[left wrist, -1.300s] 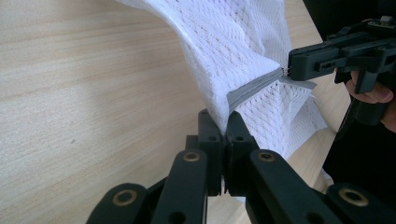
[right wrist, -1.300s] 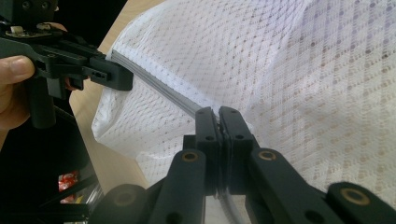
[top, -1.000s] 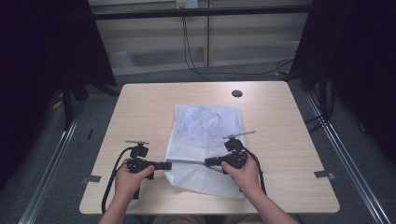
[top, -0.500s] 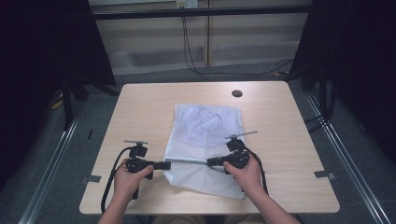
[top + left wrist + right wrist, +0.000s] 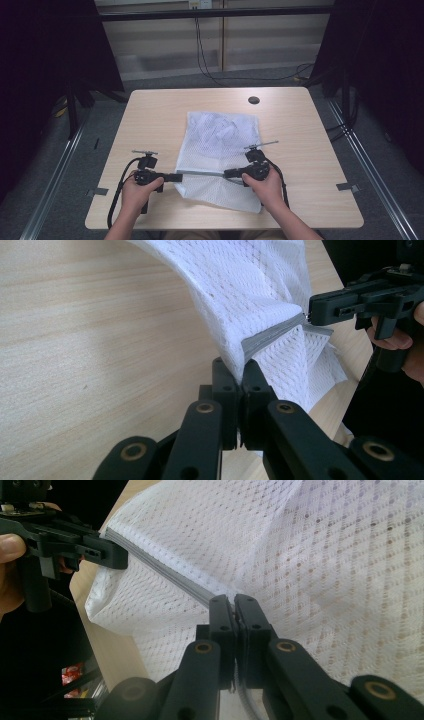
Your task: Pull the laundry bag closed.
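Pale wood table (image 5: 150, 125), rounded corners, on grey carpet floor (image 5: 75, 165). Small dark round disc (image 5: 254, 100) near far edge. Black drapes both sides; pale wall (image 5: 165, 45) behind, cables (image 5: 200, 55) hanging down it. Metal rails (image 5: 50, 195) on floor flank table.

White mesh bag (image 5: 220, 145) lies mid-table, toward near edge. Grey strip (image 5: 202, 173) across it pulled taut between claws.

Left gripper (image 5: 176, 177) clenched on strip's left end at bag edge. Right gripper (image 5: 227, 174) clenched on strip's right part, over bag.
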The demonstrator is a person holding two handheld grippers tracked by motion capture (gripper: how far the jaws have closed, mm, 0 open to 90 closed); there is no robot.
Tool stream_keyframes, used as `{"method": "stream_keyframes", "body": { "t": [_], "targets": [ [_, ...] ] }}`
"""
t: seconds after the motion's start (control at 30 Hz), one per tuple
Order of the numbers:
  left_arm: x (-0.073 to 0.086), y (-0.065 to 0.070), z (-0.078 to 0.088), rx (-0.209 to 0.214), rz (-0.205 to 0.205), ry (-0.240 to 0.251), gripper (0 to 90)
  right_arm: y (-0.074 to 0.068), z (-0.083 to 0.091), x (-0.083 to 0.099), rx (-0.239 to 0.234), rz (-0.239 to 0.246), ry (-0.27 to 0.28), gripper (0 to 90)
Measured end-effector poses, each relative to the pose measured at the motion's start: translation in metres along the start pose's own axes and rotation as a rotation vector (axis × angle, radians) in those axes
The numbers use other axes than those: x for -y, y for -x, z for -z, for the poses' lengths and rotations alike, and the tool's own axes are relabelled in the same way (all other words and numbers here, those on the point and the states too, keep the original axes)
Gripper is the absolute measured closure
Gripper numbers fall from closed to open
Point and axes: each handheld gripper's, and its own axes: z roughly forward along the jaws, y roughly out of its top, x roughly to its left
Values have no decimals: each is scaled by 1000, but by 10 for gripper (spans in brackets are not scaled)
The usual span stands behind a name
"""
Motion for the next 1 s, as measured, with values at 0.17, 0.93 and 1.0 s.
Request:
{"method": "stream_keyframes", "body": {
  "t": [0.17, 0.93, 1.0],
  "targets": [
    [0, -1, 1, -10, -4, 0, 880, 2, 1, 1, 7, 6, -4, 870],
    [0, -1, -1, -4, -8, -17, 880, 3, 4, 1, 3, 8, -5, 870],
    [0, -1, -1, -5, -7, -14, 880, 3, 4, 1, 5, 9, -7, 870]
  ]
}}
